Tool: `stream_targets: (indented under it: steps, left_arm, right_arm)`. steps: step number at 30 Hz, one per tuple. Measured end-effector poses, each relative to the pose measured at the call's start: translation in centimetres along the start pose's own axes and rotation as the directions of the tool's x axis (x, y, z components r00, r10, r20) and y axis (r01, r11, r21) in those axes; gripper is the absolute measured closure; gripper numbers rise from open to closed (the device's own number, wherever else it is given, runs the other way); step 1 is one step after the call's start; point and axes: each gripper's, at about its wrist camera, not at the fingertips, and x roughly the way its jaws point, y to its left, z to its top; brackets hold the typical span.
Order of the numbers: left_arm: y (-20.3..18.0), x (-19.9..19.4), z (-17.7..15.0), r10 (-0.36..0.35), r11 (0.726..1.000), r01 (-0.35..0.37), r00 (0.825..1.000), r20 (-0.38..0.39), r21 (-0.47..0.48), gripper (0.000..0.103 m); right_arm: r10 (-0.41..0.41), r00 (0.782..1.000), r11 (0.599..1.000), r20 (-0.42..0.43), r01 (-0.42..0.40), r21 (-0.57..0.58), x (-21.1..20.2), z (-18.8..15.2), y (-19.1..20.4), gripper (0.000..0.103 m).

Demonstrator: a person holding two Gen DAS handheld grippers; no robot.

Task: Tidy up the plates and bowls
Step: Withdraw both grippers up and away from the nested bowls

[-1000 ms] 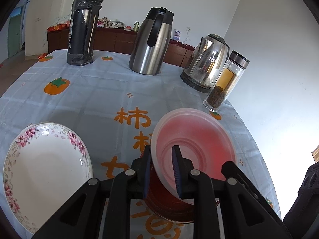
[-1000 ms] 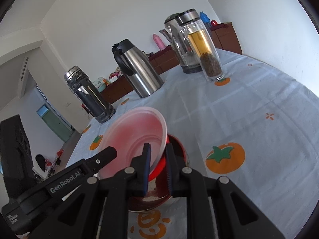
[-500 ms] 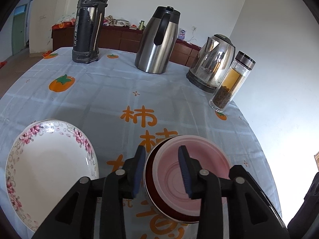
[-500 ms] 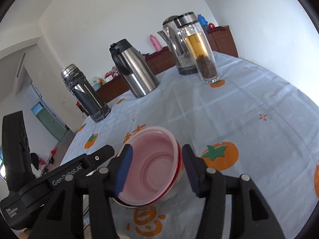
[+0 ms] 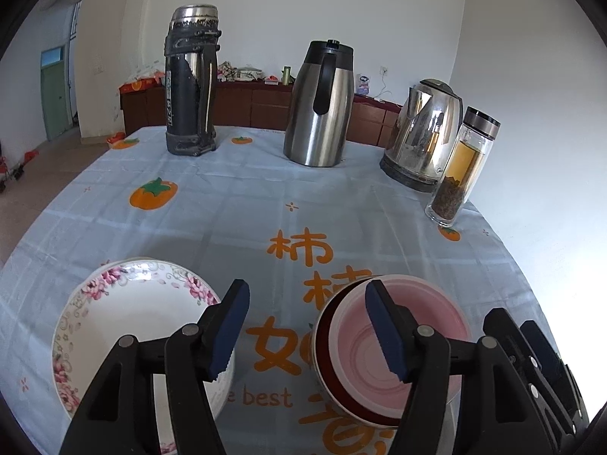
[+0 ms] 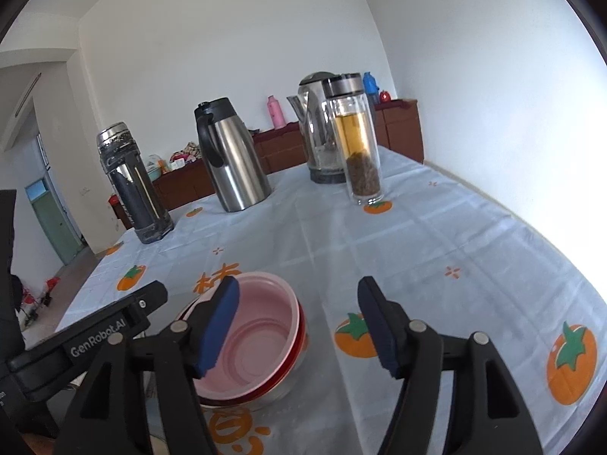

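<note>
From the left wrist we are looking low across the table (image 5: 235, 204) toward the far wall; from the right wrist we are looking in from further right. Both are taking in the pink bowl (image 5: 398, 349) (image 6: 258, 326) up close

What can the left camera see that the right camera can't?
Only the left wrist view shows the flowered plate, sitting on the cloth to the left of the bowls.

Only the right wrist view shows the pink bottle and the blue bottle on the cabinet far behind the table.

Both show the pink bowl nested in the red bowl, the black flask, the steel jug, the kettle and the tea bottle. Each view shows its own gripper open, left and right.
</note>
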Motion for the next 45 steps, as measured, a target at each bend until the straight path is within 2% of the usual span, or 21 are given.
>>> stream_targets:
  steps: [3,7,9,15,18,22,31,45]
  left_arm:
    - [0.1,-0.7,-0.1,0.021,1.000,-0.021,0.999,0.037,0.018,0.037]
    - [0.5,-1.8,-0.8,0.042,0.998,-0.046,0.995,0.093,0.047,0.029]
    - [1.0,-2.5,-1.3,0.047,0.997,-0.054,0.991,0.123,0.050,0.029]
    - [2.3,-4.6,-1.5,0.018,0.999,-0.025,0.981,0.192,0.032,0.028]
    - [2.9,-5.7,-1.3,0.003,1.000,-0.008,0.974,0.225,0.020,0.023]
    - [3.8,-6.4,-1.4,-0.006,1.000,0.004,0.971,0.237,0.008,0.021]
    - [5.8,-7.0,-3.0,0.039,0.998,-0.049,0.959,0.280,0.029,0.021]
    - [7.8,-7.3,-5.1,0.012,0.999,-0.022,0.968,0.250,0.039,0.021]
  right_arm:
    - [-0.013,1.000,1.000,0.012,0.013,-0.013,-0.2,0.0,0.2,0.033]
    - [-0.031,0.999,0.999,0.036,0.032,-0.035,-0.6,-0.1,0.5,0.029]
    - [-0.031,0.999,0.999,0.043,0.033,-0.042,-0.8,-0.2,0.6,0.027]
    - [-0.048,0.997,0.997,0.063,0.052,-0.057,-1.1,-0.5,0.9,0.023]
    - [-0.057,0.996,0.996,0.074,0.062,-0.062,-1.2,-0.6,0.9,0.021]
    - [-0.064,0.994,0.996,0.094,0.070,-0.063,-1.5,-0.8,0.9,0.019]
    - [-0.086,0.991,0.992,0.104,0.095,-0.085,-1.8,-1.8,1.4,0.019]
    - [-0.150,0.979,0.987,0.140,0.156,-0.032,-4.6,-3.6,0.5,0.019]
